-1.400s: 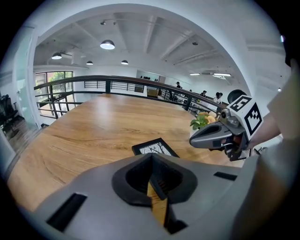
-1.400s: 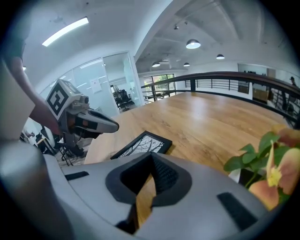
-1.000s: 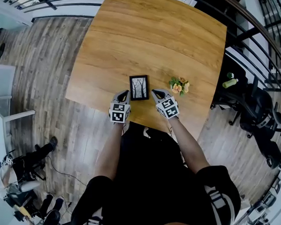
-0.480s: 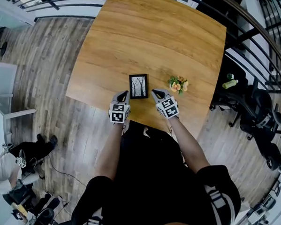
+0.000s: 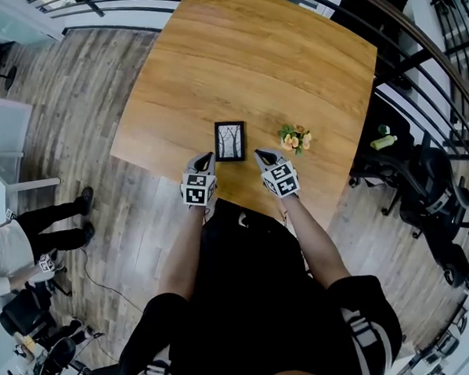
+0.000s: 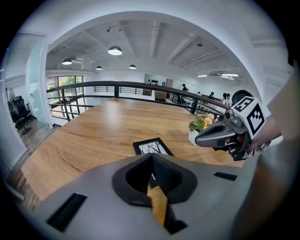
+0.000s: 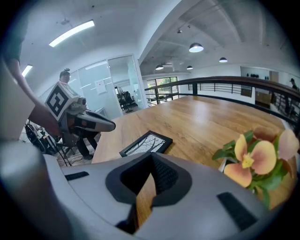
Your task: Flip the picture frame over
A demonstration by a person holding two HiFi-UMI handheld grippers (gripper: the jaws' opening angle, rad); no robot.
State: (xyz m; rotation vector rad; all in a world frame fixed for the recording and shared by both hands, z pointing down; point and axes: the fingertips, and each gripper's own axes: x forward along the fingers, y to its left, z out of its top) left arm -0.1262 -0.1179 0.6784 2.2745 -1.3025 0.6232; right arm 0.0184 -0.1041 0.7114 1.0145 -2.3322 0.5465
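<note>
— Between your two tongs, on the table (image 5: 251, 56), the picture frame (image 5: 230, 141) lies flat with its tree print facing up and one short end toward you.

— And the tongs themselves?

— Your left tongs (image 5: 208, 156) and right tongs (image 5: 259, 153) are both closed on nothing. You hold one on each side, just short of the frame's near corners, and neither touches it.

— So do I go in and flip it?

— I can't settle that from how it lies. Print-up fits a frame that is to go face-down, and it equally fits one turned up off its face. Go by the side you were told to end on.

— If a grip is called for, how do I do it well?

— My judgement is that it's thin and sits flush on the wood, so closed jaws won't get hold of it. You'd need them parted, with one long edge tipped up enough for a jaw to pass under. Grip near the middle of a side so the frame doesn't swing. Mind your right elbow room too, because the flowers (image 5: 296, 139) stand near the frame on that side.
</note>
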